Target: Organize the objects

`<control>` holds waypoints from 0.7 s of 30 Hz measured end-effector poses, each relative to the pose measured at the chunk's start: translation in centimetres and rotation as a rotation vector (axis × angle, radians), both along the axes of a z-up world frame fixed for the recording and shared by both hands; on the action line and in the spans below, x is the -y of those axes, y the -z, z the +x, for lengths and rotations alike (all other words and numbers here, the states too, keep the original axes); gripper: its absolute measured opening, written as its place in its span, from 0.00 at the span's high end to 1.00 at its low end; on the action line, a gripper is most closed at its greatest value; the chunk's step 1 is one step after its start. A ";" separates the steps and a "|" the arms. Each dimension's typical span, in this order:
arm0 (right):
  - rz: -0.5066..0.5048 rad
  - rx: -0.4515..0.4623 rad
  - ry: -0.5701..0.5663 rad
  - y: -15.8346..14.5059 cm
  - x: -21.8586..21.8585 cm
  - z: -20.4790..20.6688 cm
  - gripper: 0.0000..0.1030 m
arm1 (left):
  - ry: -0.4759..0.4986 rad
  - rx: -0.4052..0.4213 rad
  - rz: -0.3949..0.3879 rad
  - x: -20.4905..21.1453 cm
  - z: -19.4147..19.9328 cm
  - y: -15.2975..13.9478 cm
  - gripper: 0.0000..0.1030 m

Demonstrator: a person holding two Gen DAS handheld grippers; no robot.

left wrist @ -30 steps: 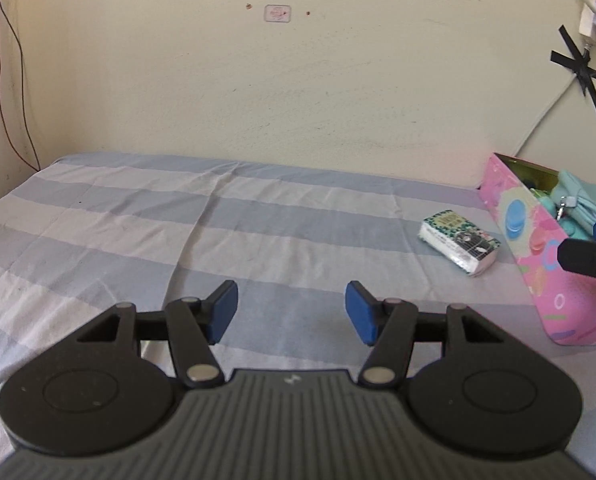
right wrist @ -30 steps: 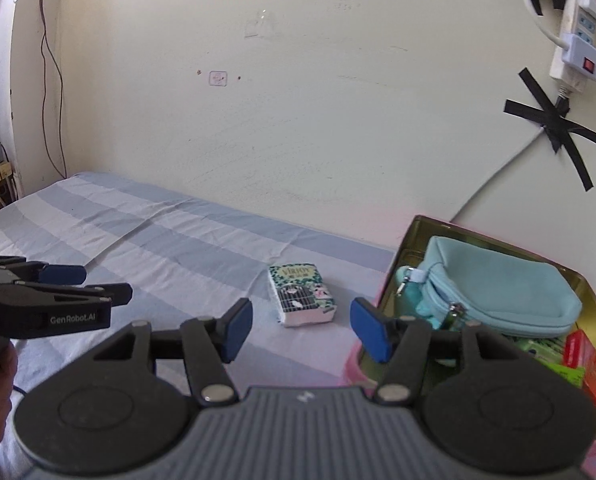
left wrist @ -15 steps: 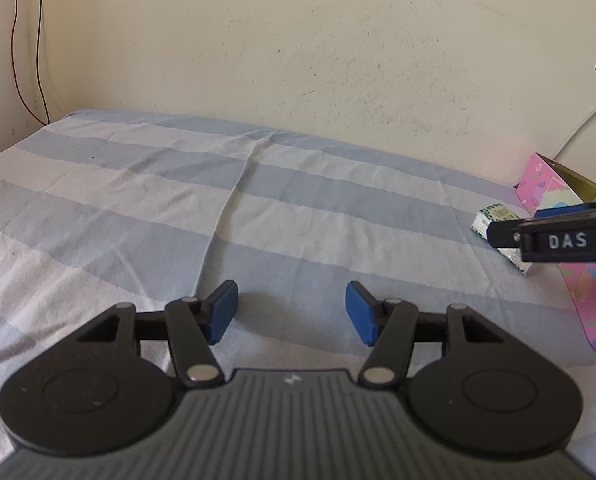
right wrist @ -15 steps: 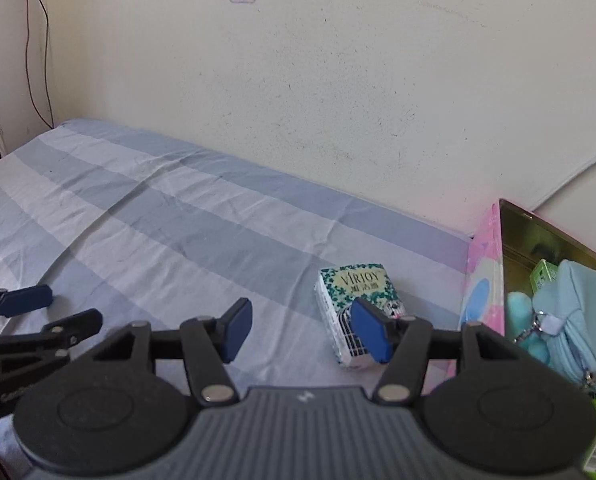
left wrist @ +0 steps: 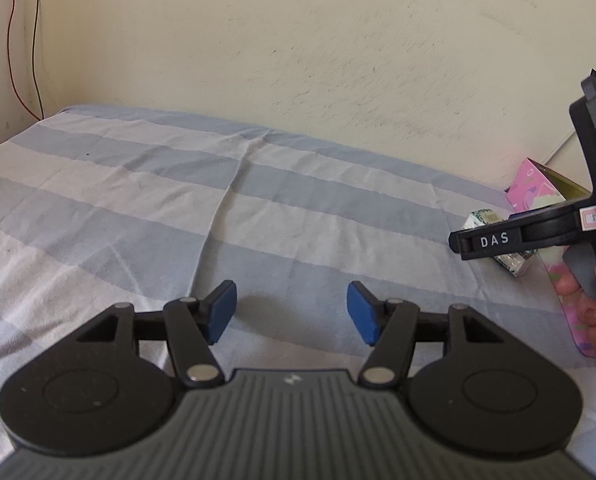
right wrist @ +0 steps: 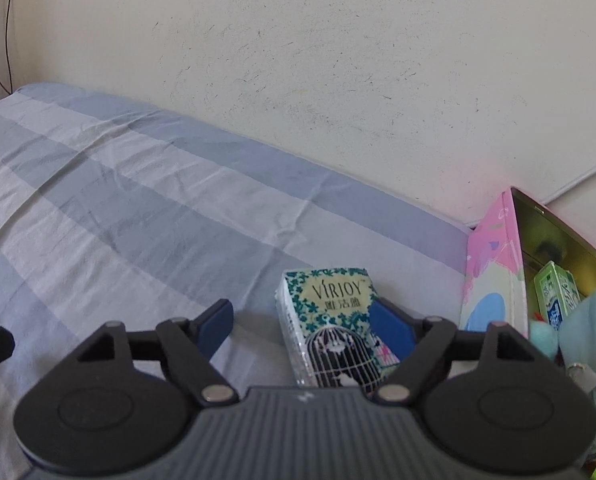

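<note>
Left wrist: striped bedsheet point(left wrist: 258, 208) against a cream wall point(left wrist: 298, 60); both grippers' jaws wide, holding nothing.

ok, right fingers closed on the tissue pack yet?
No, the right gripper is open around the tissue pack, its left finger clearly apart.

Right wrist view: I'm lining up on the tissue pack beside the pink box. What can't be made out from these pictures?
- Tissue pack: near end hidden under the right gripper body; in the left wrist view the gripper's arm crosses it.
- Right finger pad: partly behind the pack; contact cannot be told.
- Pink box: cut off by the frame edge; its contents only partly show.
</note>
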State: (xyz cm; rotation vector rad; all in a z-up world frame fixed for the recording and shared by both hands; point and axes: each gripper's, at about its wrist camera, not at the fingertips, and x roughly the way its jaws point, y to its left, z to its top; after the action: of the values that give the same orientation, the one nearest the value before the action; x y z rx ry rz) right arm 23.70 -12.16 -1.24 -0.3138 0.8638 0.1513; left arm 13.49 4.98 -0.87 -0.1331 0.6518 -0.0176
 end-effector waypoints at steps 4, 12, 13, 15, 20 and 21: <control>-0.040 -0.003 -0.050 -0.1 -0.5 0.3 0.25 | -0.004 0.008 0.001 0.0 0.0 -0.1 0.37; -0.090 0.007 -0.168 -0.4 -1.8 0.2 0.26 | 0.001 0.019 -0.006 0.0 -0.2 -0.4 0.37; -0.068 -0.012 -0.155 -0.5 -1.5 0.6 0.26 | 0.001 0.020 -0.008 -0.1 -0.2 -0.5 0.37; -0.039 -0.037 -0.146 -0.6 -1.0 1.2 0.26 | 0.000 0.022 -0.012 -0.2 -0.3 -0.5 0.37; -0.051 -0.054 -0.188 -0.6 -1.4 1.2 0.27 | 0.004 0.021 -0.019 -0.2 -0.3 -0.7 0.36; -0.051 -0.056 -0.196 -0.6 -1.6 1.2 0.27 | 0.004 0.021 -0.019 -0.2 -0.3 -0.7 0.36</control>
State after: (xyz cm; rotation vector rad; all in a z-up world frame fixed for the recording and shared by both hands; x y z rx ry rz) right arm 24.89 -10.60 -0.66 -0.4441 0.8927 0.3216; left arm 13.18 5.13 -0.15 -0.1499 0.6308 -0.0296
